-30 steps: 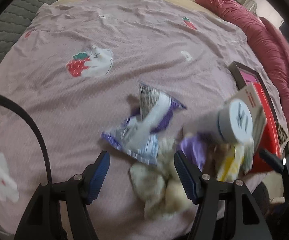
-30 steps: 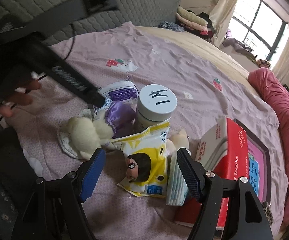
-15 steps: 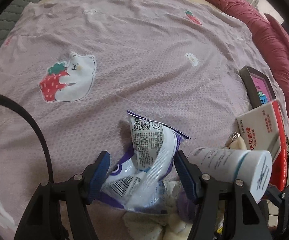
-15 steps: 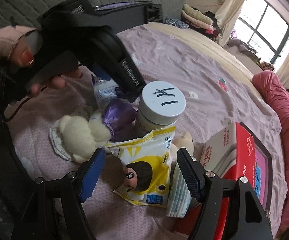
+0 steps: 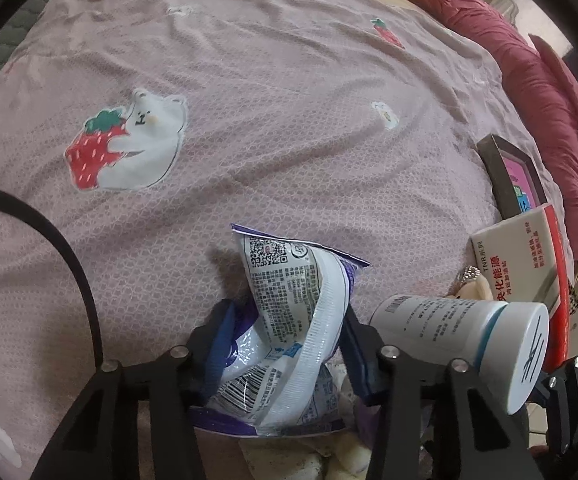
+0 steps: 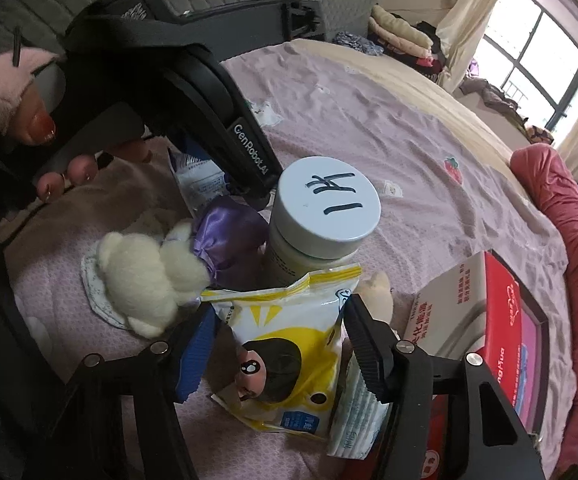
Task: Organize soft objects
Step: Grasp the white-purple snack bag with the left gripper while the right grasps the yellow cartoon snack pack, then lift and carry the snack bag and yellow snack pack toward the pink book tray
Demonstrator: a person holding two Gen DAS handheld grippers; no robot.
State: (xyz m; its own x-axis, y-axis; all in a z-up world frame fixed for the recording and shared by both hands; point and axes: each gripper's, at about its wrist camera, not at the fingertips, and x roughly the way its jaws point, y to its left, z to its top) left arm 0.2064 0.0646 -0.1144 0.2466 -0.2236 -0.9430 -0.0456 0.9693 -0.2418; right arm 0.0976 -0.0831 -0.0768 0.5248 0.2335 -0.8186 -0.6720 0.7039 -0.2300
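Observation:
My left gripper (image 5: pixel 285 344) is shut on a crumpled white and purple snack bag (image 5: pixel 289 320); its pads press the bag's sides just above the pink bedspread (image 5: pixel 249 120). The same bag (image 6: pixel 199 184) shows under the left gripper's body in the right wrist view. My right gripper (image 6: pixel 277 354) has its jaws around a yellow cartoon packet (image 6: pixel 285 360), pads touching its edges. A cream plush toy (image 6: pixel 149 276) and a purple satin pouch (image 6: pixel 229 240) lie beside it.
A white bottle with a marked pale blue lid (image 6: pixel 329 208) stands behind the yellow packet, also seen in the left wrist view (image 5: pixel 469 344). A red and white box (image 6: pixel 485 320) on a framed picture (image 5: pixel 513 176) lies right. A red duvet (image 5: pixel 549 100) edges the bed.
My left gripper moved forward over the snack bag and closed on it. My right gripper narrowed from wide open onto the yellow packet.

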